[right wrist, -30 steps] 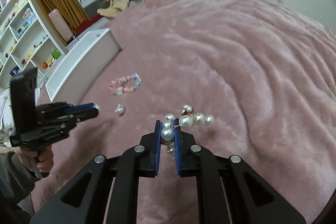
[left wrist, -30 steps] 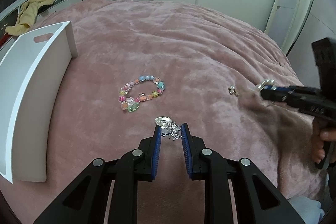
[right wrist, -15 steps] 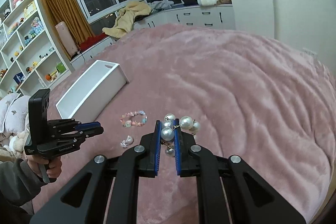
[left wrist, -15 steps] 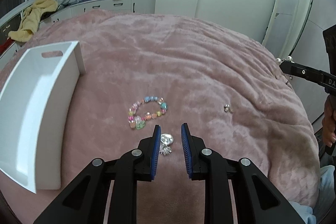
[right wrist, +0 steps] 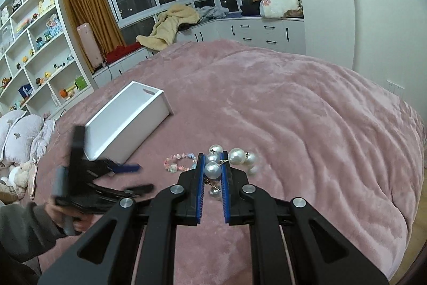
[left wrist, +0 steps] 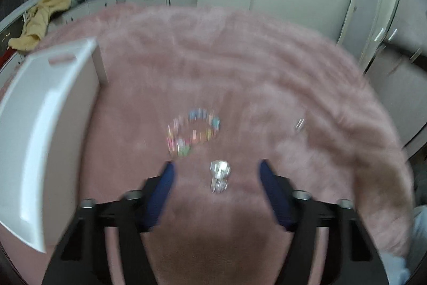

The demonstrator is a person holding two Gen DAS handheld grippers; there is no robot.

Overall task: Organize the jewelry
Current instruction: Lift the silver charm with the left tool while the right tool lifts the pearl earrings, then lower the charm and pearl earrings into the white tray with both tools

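- My left gripper (left wrist: 215, 167) is opening its jaws over the pink blanket (left wrist: 240, 58); the blue pads (left wrist: 162, 188) stand wide apart and press on nothing.
- A small silver brooch (left wrist: 219, 174) sits between those pads without touching either. The left wrist view is smeared, so I take it to be lying on the blanket, but I cannot be sure.
- Just beyond the left pad lies the pastel bead bracelet (left wrist: 193, 131), a loose ring on the blanket.
- Further right, well apart from the bracelet, a tiny silver piece (left wrist: 299, 124) shows as a streak (too blurred to name).
- On the left of that view stands the white tray (left wrist: 40, 108), long and open-topped, with a handle slot in its far end wall.
- My right gripper (right wrist: 213, 164) is pinched on a pearl bracelet (right wrist: 213, 169): one large pearl is clamped between the blue pads, more pearls fan out past the tips to the right, and a short length dangles below.
- In the right wrist view the bead bracelet (right wrist: 180, 162) lies just left of the pearl cluster, and the left gripper (right wrist: 133, 176), held by a hand (right wrist: 62, 215) in a grey sleeve, is blurred at the near left.
- The white tray (right wrist: 128, 122) sits beyond that, on the left part of the blanket (right wrist: 293, 111).
- At the far side are white shelves (right wrist: 34, 50) of small figures, ochre curtains (right wrist: 90, 12) and dark windows.
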